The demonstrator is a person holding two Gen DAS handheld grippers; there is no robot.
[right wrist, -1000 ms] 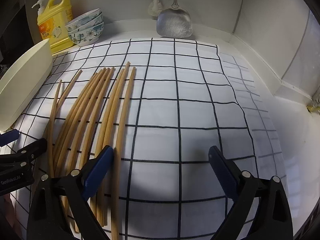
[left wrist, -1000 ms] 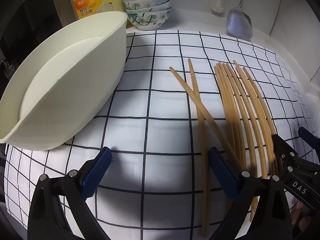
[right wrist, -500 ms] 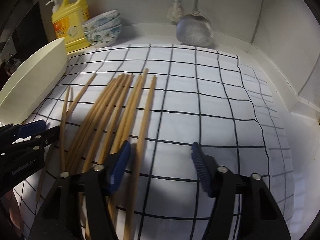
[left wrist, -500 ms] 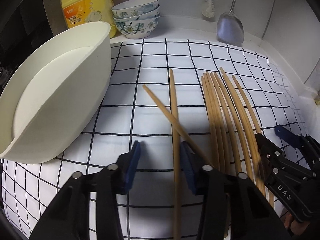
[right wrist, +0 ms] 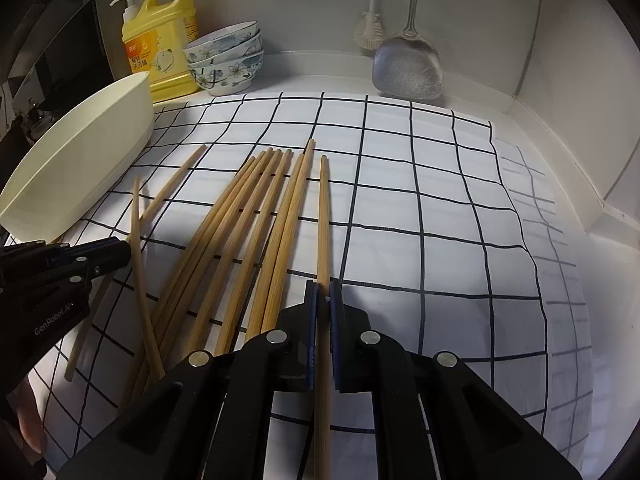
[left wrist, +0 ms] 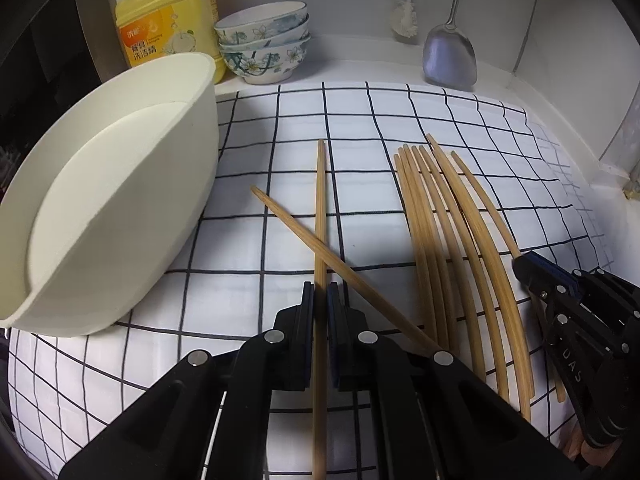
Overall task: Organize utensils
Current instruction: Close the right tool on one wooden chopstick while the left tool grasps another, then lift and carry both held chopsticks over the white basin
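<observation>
Several wooden chopsticks lie on a checked cloth. My left gripper is shut on one chopstick that points straight away and crosses a slanted chopstick. To its right lies a fan of chopsticks, and past it my right gripper. In the right wrist view my right gripper is shut on the rightmost chopstick, beside the fan. My left gripper shows at the left. A cream oval tub lies tilted on the left.
A yellow detergent bottle and stacked flowered bowls stand at the back left. A metal spatula and a brush hang on the back wall. A white wall bounds the right side. The tub borders the cloth's left.
Both grippers went from wide open to shut, each closing on one chopstick. The left gripper's chopstick now sits centred between its fingers.
</observation>
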